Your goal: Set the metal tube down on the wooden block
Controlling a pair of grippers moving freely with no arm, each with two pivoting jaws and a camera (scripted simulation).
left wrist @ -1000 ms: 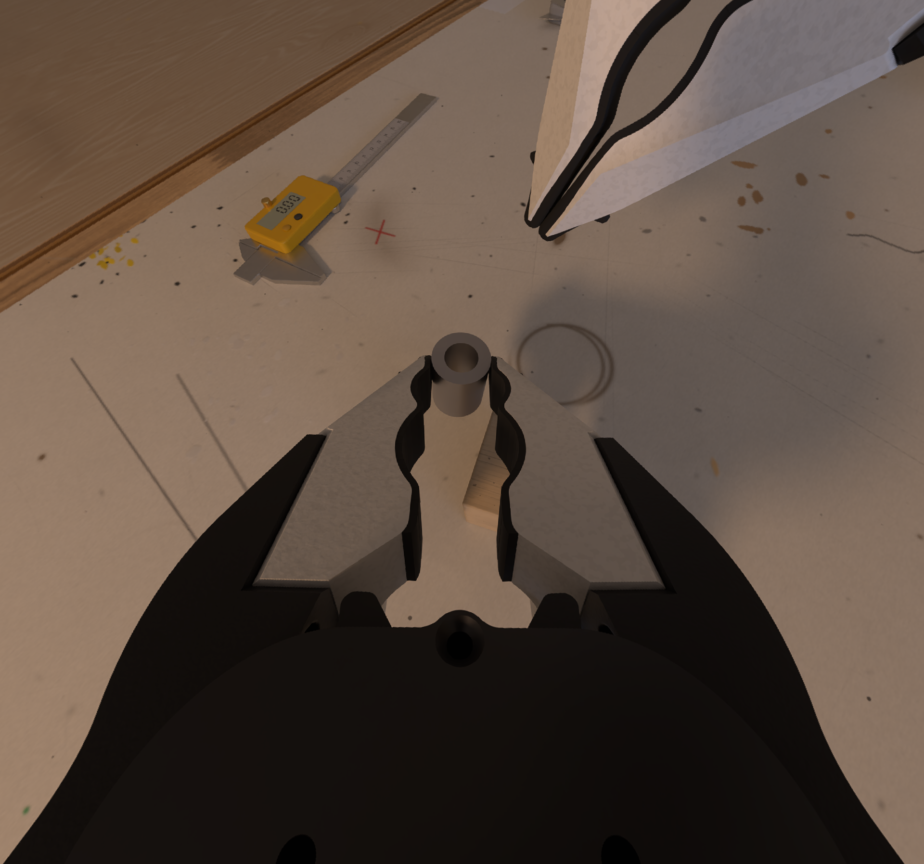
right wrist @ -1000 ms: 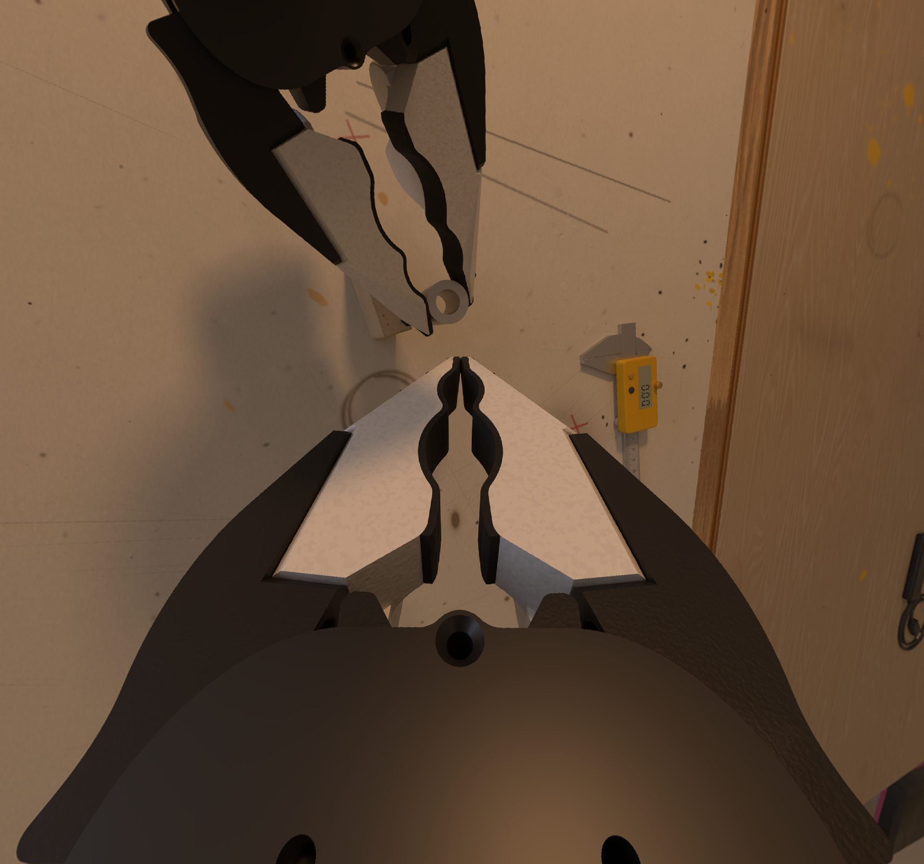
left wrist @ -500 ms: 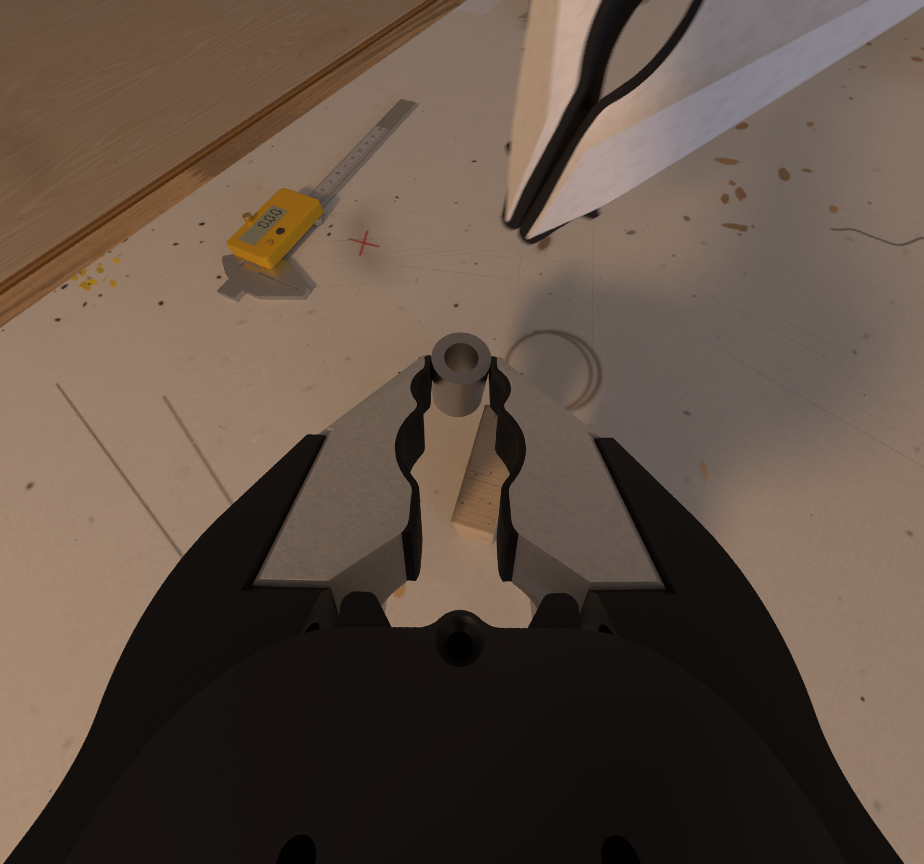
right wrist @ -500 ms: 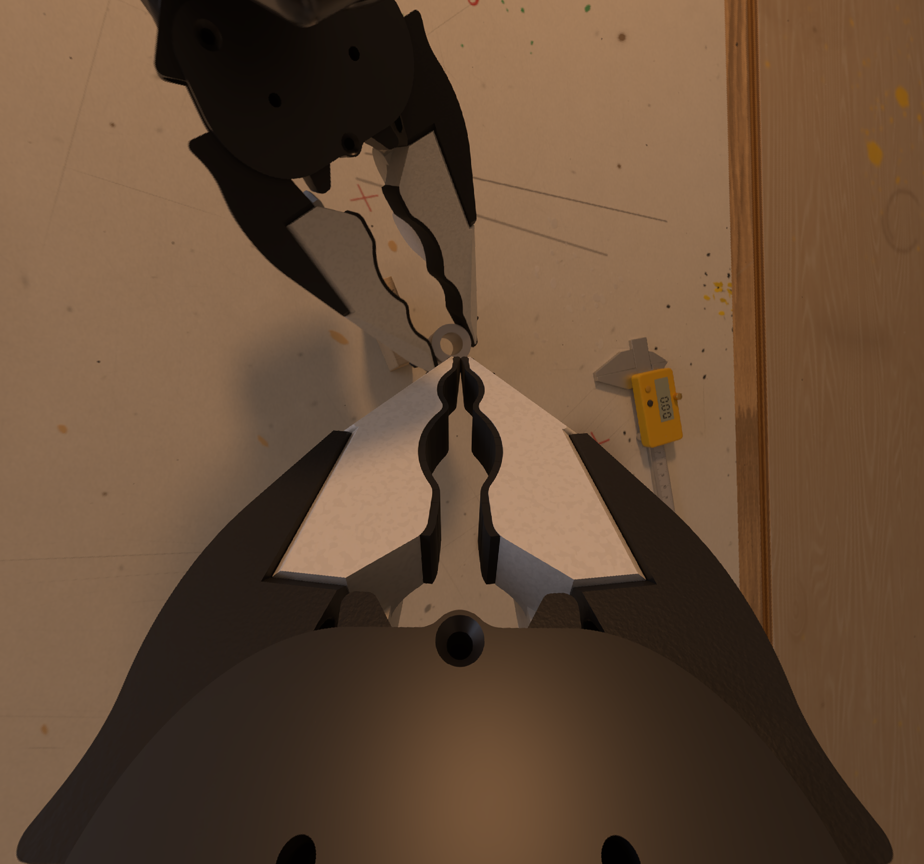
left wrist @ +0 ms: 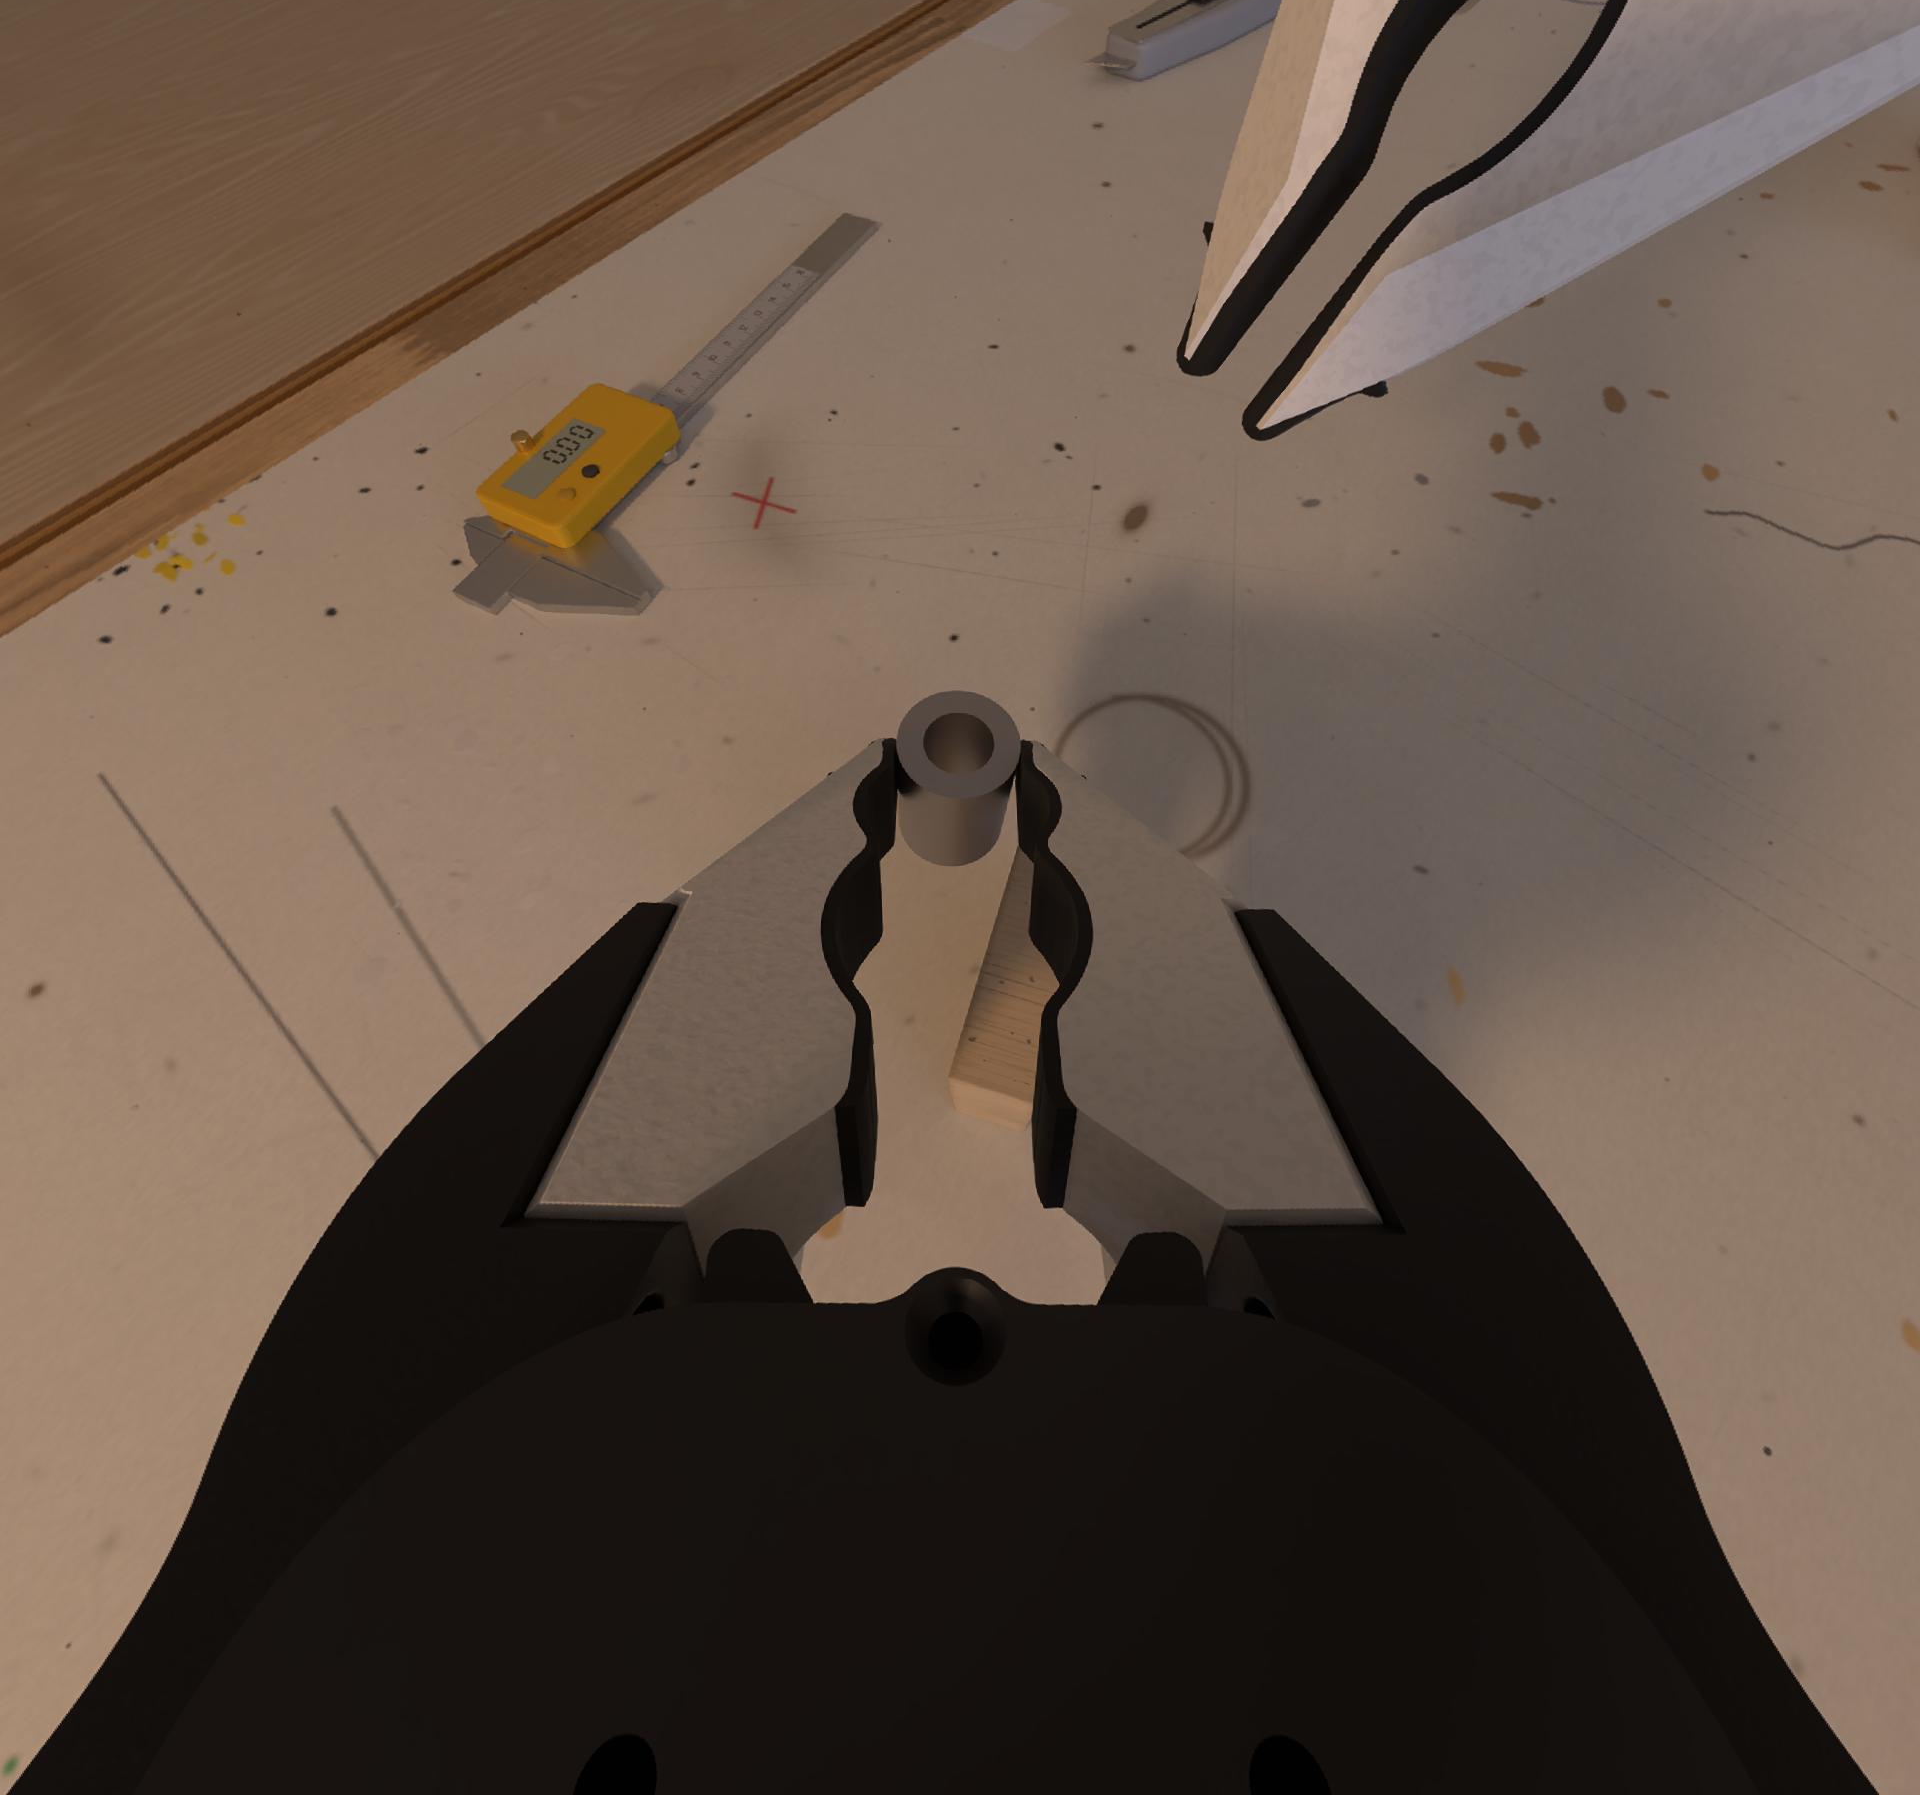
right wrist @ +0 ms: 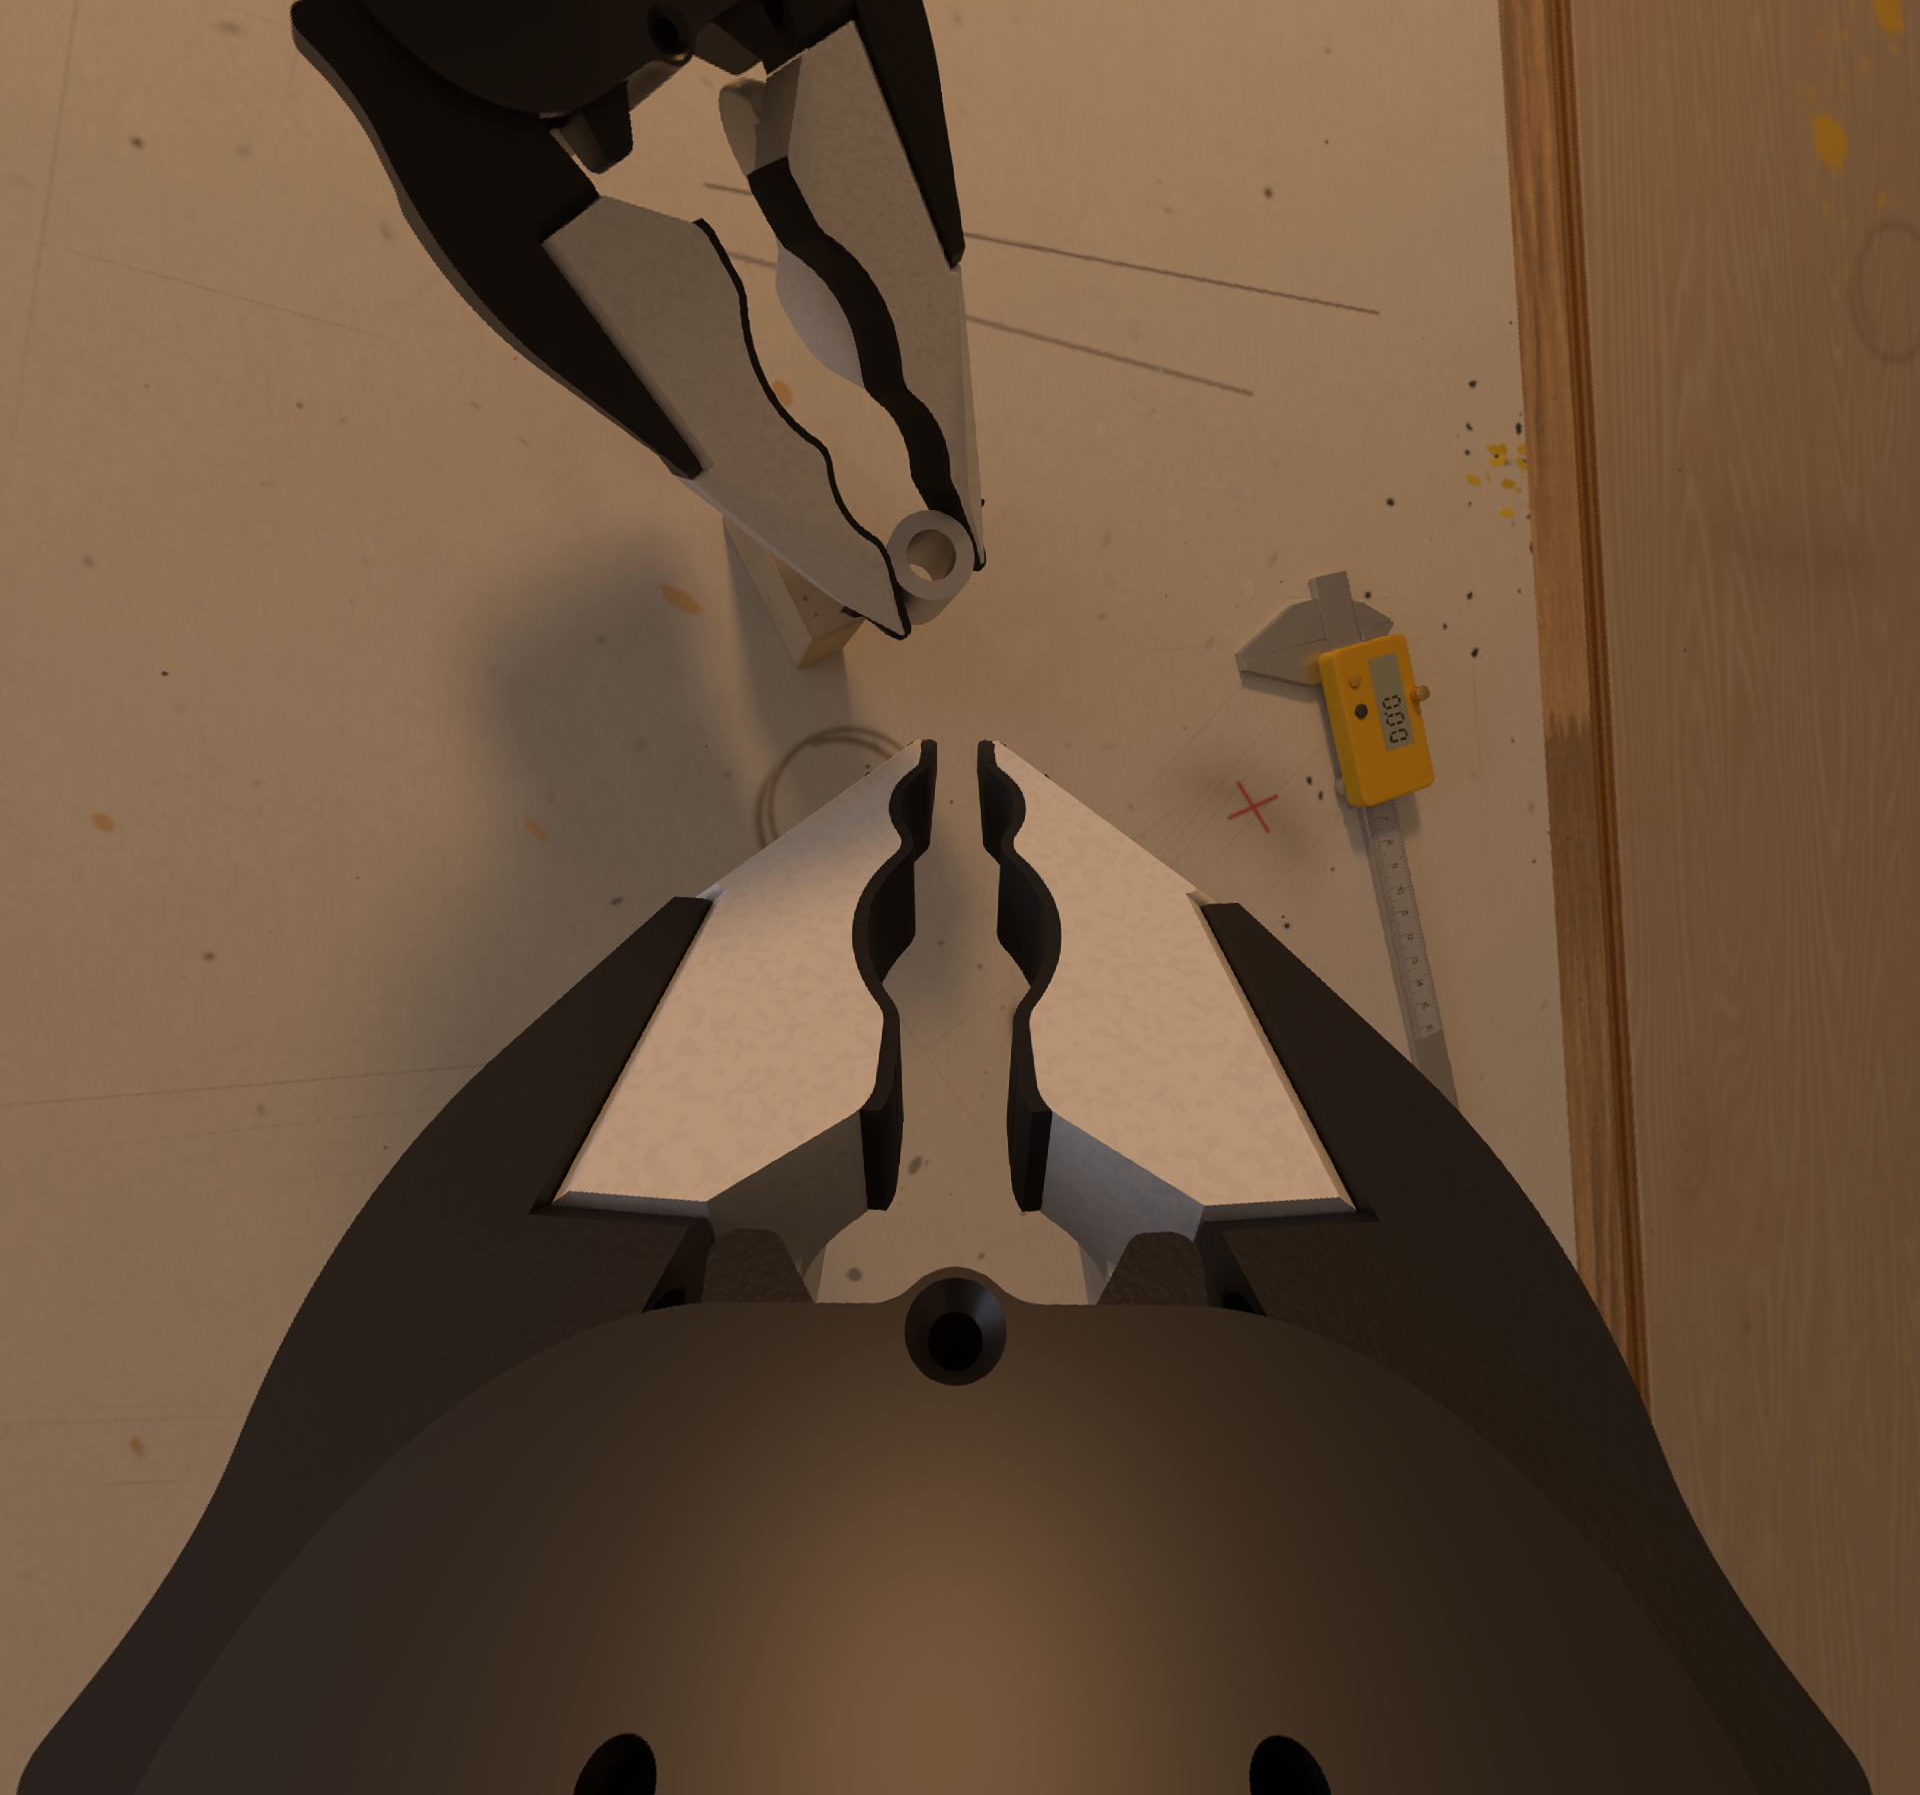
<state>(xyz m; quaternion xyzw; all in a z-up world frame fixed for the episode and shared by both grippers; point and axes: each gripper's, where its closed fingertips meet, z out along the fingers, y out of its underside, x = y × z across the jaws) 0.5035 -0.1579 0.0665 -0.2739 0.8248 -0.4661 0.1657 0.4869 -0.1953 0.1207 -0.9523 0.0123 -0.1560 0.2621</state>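
My left gripper (left wrist: 956, 769) is shut on a short grey metal tube (left wrist: 954, 789), held upright at its fingertips above the bench. The tube also shows in the right wrist view (right wrist: 933, 566), gripped by the left gripper (right wrist: 930, 582). A pale wooden block (left wrist: 1003, 1028) lies on the bench below, seen between the left fingers; one end shows in the right wrist view (right wrist: 821, 628). My right gripper (right wrist: 956, 758) is slightly open and empty, and faces the left one from a short way off. It shows at the top right of the left wrist view (left wrist: 1226, 389).
A yellow digital caliper (left wrist: 582, 488) lies left of the tube, also in the right wrist view (right wrist: 1377, 717). A raised wooden board (left wrist: 312, 135) runs along that side. A grey utility knife (left wrist: 1195, 15) lies farther back. A red cross mark (left wrist: 764, 504) and a pencilled ring (left wrist: 1164, 769) mark the bench.
My right gripper has opened a little and drawn back from the left gripper. The left gripper keeps hold of the tube over the block.
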